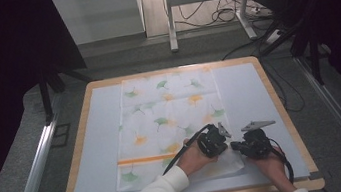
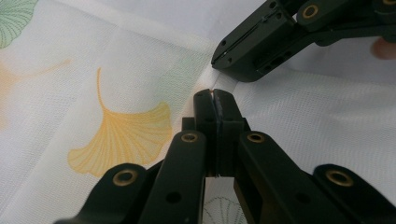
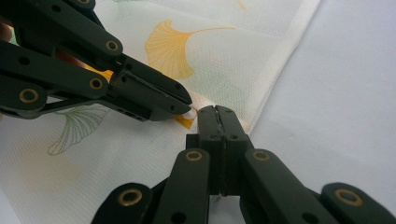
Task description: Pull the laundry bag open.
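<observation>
Item: white cloth (image 1: 167,121) printed with green and orange ginkgo leaves, lying flat on a pale sheet over the wood-edged surface (image 1: 281,110), one orange stripe near its close end. Left tongs (image 2: 214,95) and right tongs (image 3: 216,111), both with jaws pressed together, meet tip to tip at the cloth's near right edge, each pinching a fold of its fabric.

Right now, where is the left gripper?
In the high view, the left gripper sits shut at the ginkgo-print cloth's near right edge, tip to tip with the right gripper.
</observation>
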Demonstrator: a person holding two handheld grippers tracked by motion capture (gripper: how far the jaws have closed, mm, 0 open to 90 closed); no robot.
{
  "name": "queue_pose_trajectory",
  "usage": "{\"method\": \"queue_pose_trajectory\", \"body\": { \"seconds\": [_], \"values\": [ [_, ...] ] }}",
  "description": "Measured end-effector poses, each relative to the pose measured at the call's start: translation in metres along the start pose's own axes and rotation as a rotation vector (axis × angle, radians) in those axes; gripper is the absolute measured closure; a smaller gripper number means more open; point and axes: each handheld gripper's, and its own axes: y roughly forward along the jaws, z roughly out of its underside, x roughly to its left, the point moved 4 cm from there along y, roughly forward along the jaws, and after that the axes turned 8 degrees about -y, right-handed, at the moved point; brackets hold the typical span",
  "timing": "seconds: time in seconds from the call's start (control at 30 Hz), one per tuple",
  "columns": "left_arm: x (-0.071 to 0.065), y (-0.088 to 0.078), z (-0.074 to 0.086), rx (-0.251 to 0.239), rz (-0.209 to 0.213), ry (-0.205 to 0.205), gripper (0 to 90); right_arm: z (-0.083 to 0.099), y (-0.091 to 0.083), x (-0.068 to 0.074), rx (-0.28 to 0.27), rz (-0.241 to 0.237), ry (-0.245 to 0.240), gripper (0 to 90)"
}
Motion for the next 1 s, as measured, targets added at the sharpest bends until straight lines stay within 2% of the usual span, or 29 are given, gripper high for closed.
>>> {"method": "queue_pose_trajectory", "body": {
  "seconds": [0.2,0.3,0.53,0.67,1.0],
  "values": [
    [0.001,-0.001,0.001,-0.004,0.005,-0.008,90.0,0.000,0.000,0.000,0.003,-0.003,0.002,90.0],
    [0.001,-0.001,0.001,-0.002,0.013,-0.030,90.0,0.000,0.000,0.000,0.001,-0.001,0.005,90.0],
    [0.004,-0.004,0.004,0.005,0.009,-0.030,90.0,0.000,0.000,-0.001,0.000,-0.006,0.003,90.0],
    [0.007,-0.007,0.009,0.002,0.016,-0.047,90.0,0.000,0.000,-0.001,0.002,-0.012,0.000,90.0],
    [0.014,-0.018,0.022,0.009,-0.001,-0.059,90.0,0.001,0.000,-0.002,0.001,-0.017,-0.007,90.0]
  ]
}}
